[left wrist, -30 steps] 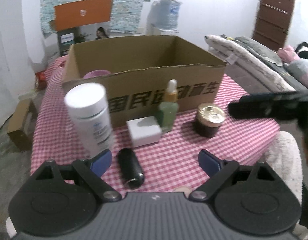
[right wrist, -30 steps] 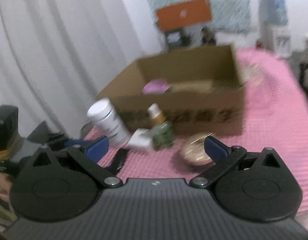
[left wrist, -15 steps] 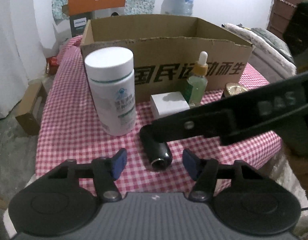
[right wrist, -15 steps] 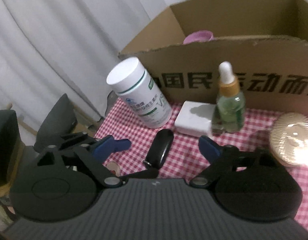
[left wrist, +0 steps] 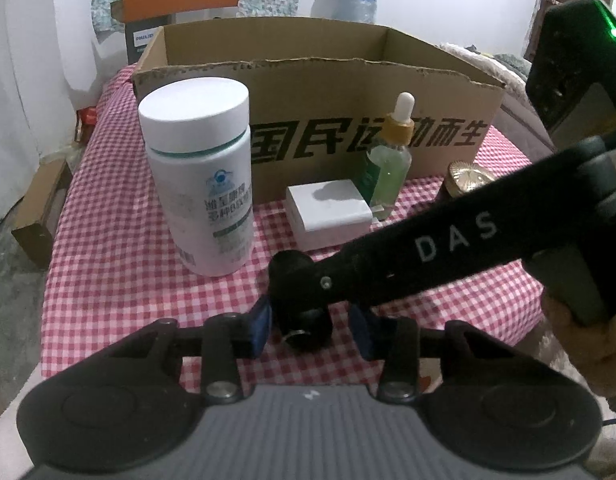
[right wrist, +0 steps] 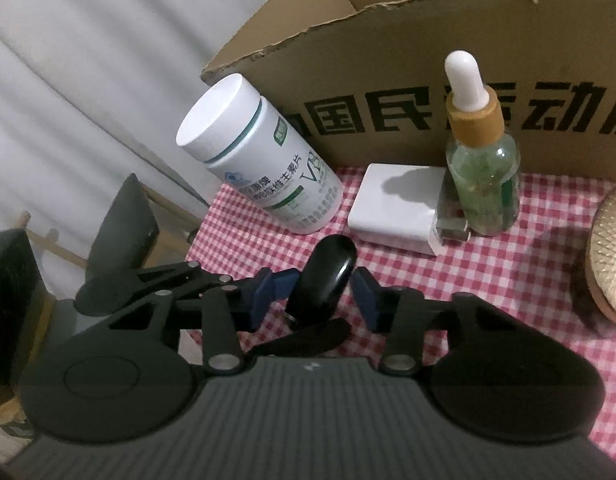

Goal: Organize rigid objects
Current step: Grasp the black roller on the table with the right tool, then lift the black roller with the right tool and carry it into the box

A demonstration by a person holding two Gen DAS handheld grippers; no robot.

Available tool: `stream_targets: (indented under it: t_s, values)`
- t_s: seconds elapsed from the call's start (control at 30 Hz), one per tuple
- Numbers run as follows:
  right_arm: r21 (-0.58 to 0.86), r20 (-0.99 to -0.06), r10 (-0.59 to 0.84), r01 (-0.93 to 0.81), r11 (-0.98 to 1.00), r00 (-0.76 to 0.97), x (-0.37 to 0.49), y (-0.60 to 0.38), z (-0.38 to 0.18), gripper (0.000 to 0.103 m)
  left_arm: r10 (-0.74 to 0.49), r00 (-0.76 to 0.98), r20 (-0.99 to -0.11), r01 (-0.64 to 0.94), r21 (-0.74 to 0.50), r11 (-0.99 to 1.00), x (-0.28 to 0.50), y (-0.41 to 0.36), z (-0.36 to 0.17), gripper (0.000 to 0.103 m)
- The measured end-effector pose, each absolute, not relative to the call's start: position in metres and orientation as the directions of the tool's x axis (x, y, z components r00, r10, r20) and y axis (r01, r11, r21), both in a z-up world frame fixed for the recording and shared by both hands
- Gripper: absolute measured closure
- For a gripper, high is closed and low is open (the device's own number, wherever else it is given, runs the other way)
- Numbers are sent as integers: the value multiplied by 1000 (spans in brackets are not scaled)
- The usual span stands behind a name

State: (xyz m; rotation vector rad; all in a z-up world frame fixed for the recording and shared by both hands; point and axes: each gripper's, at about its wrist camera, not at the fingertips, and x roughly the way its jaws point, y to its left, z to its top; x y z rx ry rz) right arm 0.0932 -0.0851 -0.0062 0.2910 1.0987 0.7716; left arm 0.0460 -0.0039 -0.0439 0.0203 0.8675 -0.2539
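Observation:
A black cylinder (left wrist: 303, 320) lies on the red checked tablecloth (left wrist: 119, 264) near the front edge. My left gripper (left wrist: 311, 324) has its blue pads on either side of it, partly closed, with small gaps. My right gripper (right wrist: 323, 290) straddles the same black cylinder (right wrist: 326, 276), pads close to its sides. Behind stand a white pill bottle (left wrist: 201, 184), a white charger block (left wrist: 328, 212), a green dropper bottle (left wrist: 390, 168) and a gold-lidded jar (left wrist: 466, 178). The cardboard box (left wrist: 316, 92) stands at the back.
The right gripper's black arm (left wrist: 448, 248) crosses the left wrist view over the cylinder. The table's front edge lies just below both grippers. White curtains (right wrist: 87, 80) hang to the left. A small brown carton (left wrist: 39, 208) sits on the floor at left.
Both grippers have moved in on the black cylinder and narrowed their jaws around it. The right gripper's arm has come lower across the left wrist view.

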Motion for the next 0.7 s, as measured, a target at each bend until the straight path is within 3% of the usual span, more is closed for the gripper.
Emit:
stream_targets:
  t_s: [0.33,0.7]
  values:
    - [702,-592,778,-340,626,210,98,-111,-10,71,-205,625,-753,200,-100,975,47,4,-43,68]
    - [759,-570,796,-242,605,204,103,-119,-36,80,-196,635,-747,158,-123,980,50,12,-43,71]
